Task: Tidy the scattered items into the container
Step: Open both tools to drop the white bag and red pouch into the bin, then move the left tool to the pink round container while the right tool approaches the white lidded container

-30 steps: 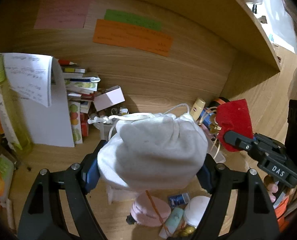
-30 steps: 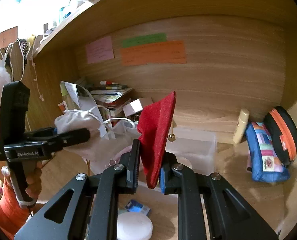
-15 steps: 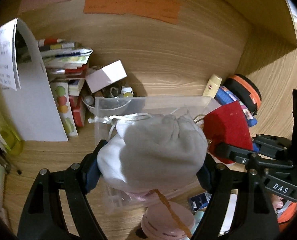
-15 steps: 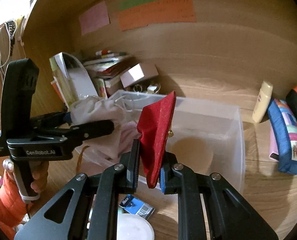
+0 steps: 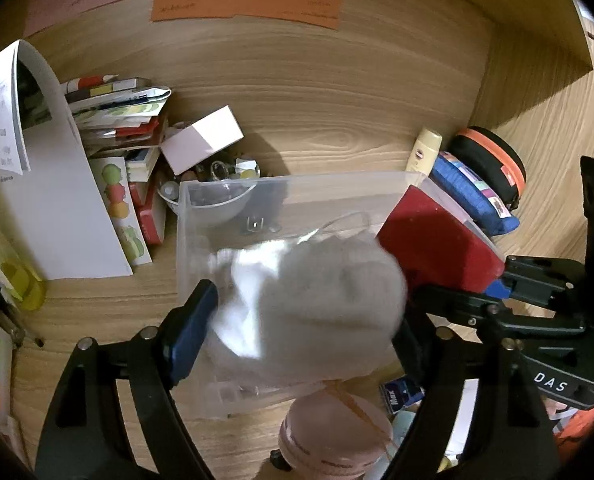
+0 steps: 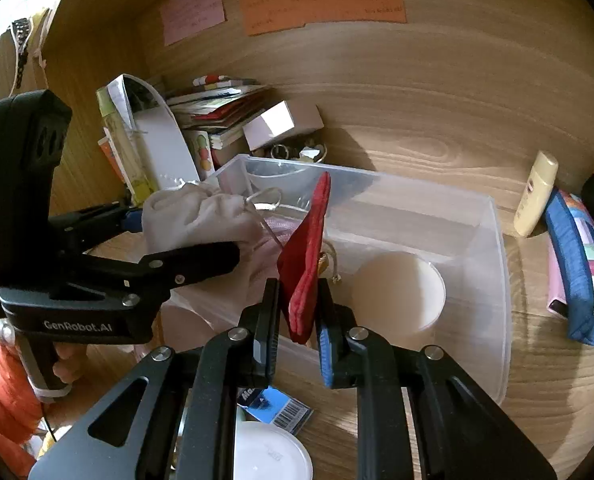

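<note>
A clear plastic container stands on the wooden desk. Over its left part, my left gripper has its jaws opening around a white drawstring pouch. The pouch is still between the pads but blurred, and the left pad stands slightly off it. My right gripper is shut on a flat red pouch, held upright just above the container's front wall. Inside the container lie a round white lid and something pink.
Behind the container are a white box, a small bowl and a pile of booklets. To its right stand a cream bottle, a blue pouch and a black-and-orange case. In front lie a pink compact, a blue card and a white disc.
Both grippers have come down from above the desk to the container's opening. The left jaws have widened and the white pouch is now blurred between them. The red pouch stays gripped.
</note>
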